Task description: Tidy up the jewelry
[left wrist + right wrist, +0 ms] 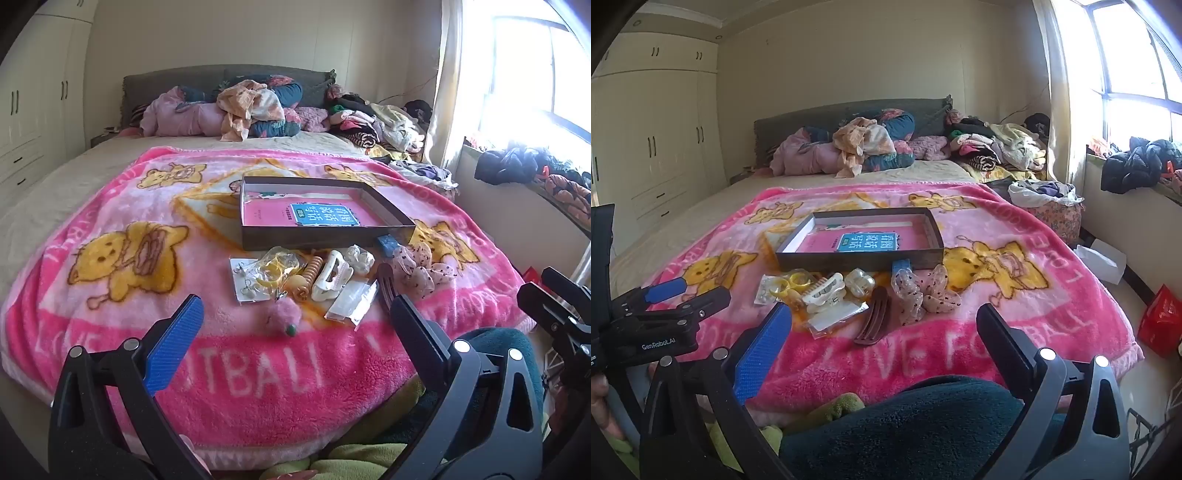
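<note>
Pink fleece blanket (110,206) covers the bed, and a shallow brown box (325,236) sits on it with a pink book (866,242) inside. Heaped just at the box's six o'clock edge are the jewelry pieces: a white claw clip (332,280), an earring card (245,280), a brown comb (873,321) and spotted bows (923,295); smaller bits are too blurred to name. The left gripper (295,317) and right gripper (882,325) are both spread wide, grasping nothing, short of the heap.
</note>
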Demonstrator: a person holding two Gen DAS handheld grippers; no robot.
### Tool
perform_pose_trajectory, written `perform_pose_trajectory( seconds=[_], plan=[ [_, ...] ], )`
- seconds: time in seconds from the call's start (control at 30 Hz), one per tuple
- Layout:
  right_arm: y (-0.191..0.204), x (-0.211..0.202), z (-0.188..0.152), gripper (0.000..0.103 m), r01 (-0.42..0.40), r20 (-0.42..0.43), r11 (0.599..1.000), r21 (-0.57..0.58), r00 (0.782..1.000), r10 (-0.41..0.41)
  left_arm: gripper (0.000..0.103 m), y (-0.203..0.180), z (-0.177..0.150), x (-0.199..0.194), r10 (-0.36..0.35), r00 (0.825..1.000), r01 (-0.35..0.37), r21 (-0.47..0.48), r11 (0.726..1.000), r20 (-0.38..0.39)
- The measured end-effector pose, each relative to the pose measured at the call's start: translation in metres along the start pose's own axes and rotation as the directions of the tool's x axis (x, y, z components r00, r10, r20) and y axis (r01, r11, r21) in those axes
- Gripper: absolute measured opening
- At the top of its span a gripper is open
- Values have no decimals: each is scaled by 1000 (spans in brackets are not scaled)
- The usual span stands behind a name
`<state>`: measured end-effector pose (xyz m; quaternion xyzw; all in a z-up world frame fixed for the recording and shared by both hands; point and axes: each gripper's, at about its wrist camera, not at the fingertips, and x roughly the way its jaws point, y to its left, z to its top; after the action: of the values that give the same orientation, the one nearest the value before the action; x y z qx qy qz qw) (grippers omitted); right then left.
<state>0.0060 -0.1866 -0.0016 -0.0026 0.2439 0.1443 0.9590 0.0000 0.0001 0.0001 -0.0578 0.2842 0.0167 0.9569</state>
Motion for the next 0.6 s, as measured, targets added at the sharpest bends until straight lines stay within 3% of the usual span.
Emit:
perform_pose_trajectory(
  seconds=[0.4, 0.6],
  plan=[
    [-13, -4, 8, 97, -2, 11, 1000, -10, 1000, 2, 93, 0, 0, 0, 0, 1000, 0, -1, 1000, 6],
    [-1, -4, 2, 97, 8, 20, 1000, -10, 1000, -8, 93, 0, 0, 0, -1, 1000, 1, -1, 1000, 5]
  ],
)
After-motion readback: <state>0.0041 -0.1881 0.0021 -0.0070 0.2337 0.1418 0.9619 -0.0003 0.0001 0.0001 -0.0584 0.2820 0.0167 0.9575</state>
